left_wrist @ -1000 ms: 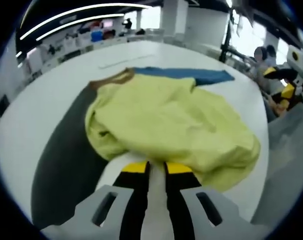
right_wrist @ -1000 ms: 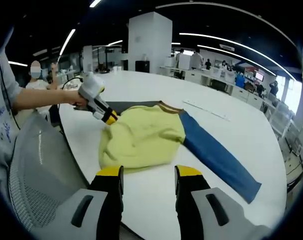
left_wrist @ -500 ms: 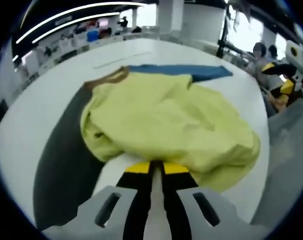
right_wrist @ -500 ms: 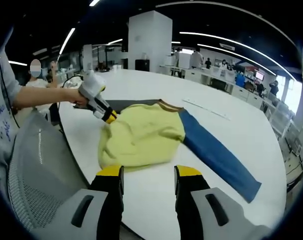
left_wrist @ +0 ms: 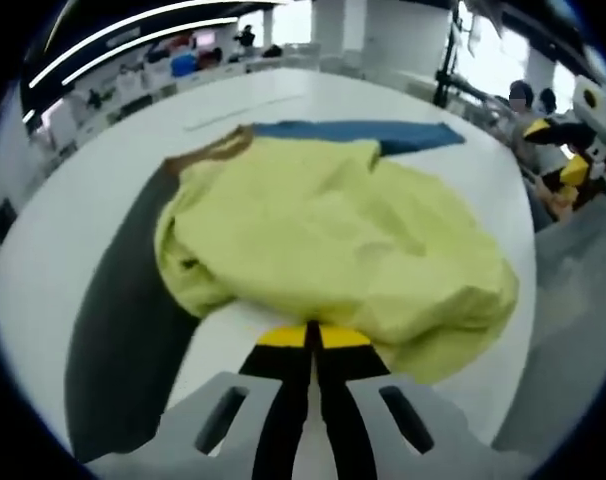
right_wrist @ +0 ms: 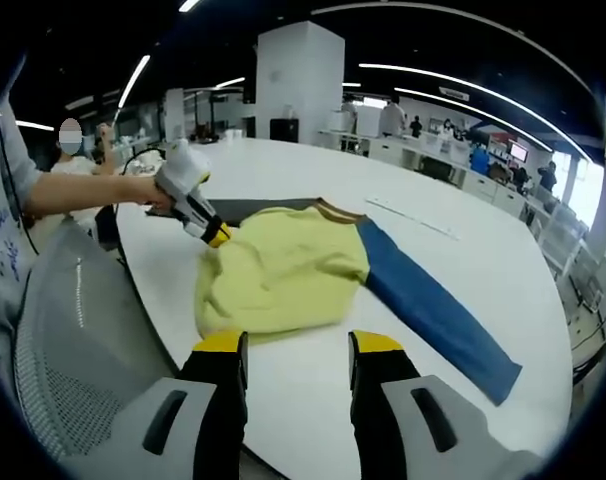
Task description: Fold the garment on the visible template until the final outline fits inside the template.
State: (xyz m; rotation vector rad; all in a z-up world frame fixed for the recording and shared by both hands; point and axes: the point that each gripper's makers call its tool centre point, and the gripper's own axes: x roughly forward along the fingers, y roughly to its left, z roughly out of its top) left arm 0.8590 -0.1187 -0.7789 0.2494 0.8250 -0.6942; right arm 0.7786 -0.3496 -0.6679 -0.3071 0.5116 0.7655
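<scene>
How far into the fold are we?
Early. The yellow body is bunched over the dark template, one blue sleeve lying straight out past it. The left gripper is shut at the hem; the right gripper is open, off the cloth. Sleeve and squaring remain.

Left gripper [left_wrist: 314, 336] with yellow-tipped jaws pressed together, nothing visible between them, seen in the right gripper view [right_wrist: 217, 238] held in a bare-armed hand [right_wrist: 155, 193], right gripper [right_wrist: 297, 348] with jaws spread apart, holding nothing
</scene>
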